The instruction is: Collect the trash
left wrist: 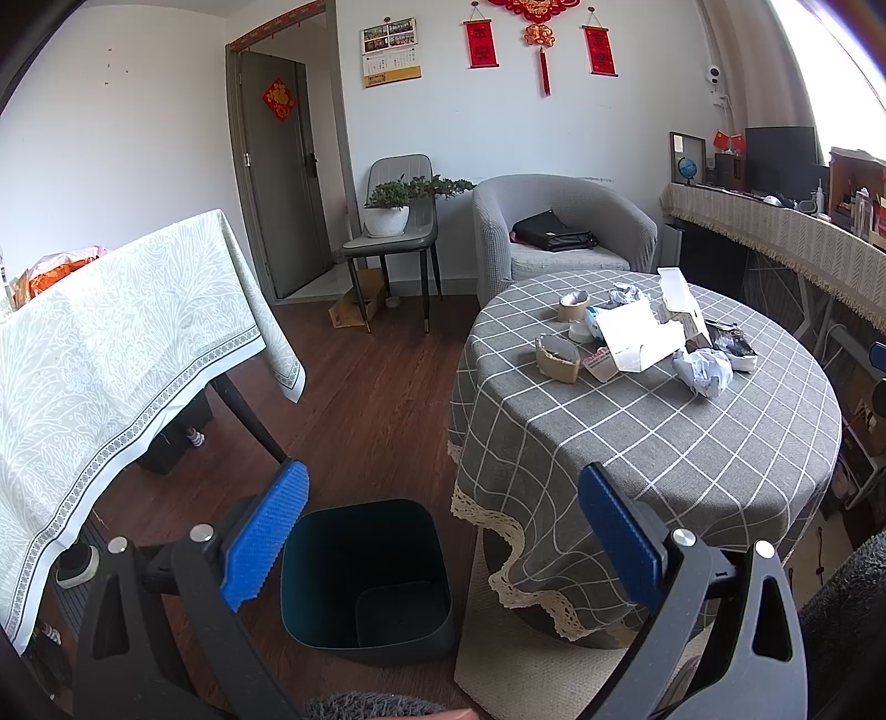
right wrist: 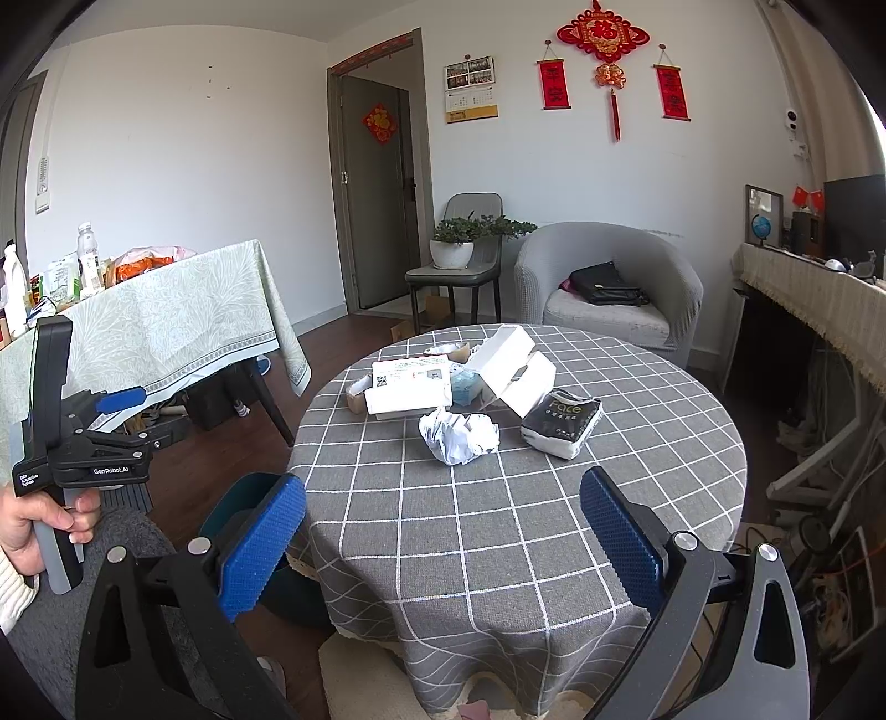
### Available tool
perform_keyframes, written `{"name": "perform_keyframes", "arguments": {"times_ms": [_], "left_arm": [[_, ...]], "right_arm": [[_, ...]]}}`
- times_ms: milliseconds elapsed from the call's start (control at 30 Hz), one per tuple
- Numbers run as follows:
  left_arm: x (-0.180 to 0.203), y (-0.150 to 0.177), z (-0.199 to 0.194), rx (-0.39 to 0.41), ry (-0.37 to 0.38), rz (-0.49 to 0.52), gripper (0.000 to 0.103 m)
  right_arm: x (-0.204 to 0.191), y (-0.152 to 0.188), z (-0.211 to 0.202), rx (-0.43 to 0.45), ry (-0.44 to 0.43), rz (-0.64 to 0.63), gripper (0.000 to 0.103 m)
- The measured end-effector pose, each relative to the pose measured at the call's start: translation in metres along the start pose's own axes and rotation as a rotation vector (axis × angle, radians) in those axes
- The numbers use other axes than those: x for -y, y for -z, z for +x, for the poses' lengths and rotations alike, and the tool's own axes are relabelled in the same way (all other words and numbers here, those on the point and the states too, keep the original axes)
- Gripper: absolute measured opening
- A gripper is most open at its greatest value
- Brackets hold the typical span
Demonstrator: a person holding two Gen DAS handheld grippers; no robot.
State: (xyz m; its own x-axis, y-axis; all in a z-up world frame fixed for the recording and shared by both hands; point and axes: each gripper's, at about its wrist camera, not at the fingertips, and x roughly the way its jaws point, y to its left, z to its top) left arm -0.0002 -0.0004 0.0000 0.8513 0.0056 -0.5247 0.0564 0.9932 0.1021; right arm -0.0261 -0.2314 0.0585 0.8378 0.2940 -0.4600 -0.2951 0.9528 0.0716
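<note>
Teal bin (left wrist: 365, 576) sits empty below both spread, empty grippers (left wrist: 443, 531) (right wrist: 443, 531).

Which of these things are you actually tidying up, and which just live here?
For the job:
bin
crumpled paper
white box
tissue pack
cardboard rolls
left tongs and right tongs, both open

Just lying about:
armchair with black bag
potted plant
bottles
wall decorations
</note>
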Motion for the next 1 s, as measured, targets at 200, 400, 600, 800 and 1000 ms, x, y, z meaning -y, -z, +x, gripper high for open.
{"name": "perform_keyframes", "arguments": {"times_ms": [200,400,600,800,1000], "left_arm": [[0.0,0.0,0.0,0.0,0.0,0.0,0.1],[0.0,0.0,0.0,0.0,0.001,0.0,0.1],[0.0001,0.0,0.0,0.0,0.001,0.0,0.1],[-0.0001,0.0,0.0,0.0,0.001,-0.002,0.1],[0.0009,0.002,0.0016,-0.001,0.002,-0.011,0.1]], "right_arm": [[0.0001,0.0002,0.0,0.0,0.0,0.001,0.1],[0.0001,0.0004,0.0,0.001,0.0,0.001,0.1],[-0.0001,0.0004,0.0,0.001,0.0,0.001,0.1],[-0.0001,0.0004,0.0,0.001,0.0,0.002,0.1],[-0.0008,0.002,0.0032,-0.006,0.002,-0.001,0.1]]}}
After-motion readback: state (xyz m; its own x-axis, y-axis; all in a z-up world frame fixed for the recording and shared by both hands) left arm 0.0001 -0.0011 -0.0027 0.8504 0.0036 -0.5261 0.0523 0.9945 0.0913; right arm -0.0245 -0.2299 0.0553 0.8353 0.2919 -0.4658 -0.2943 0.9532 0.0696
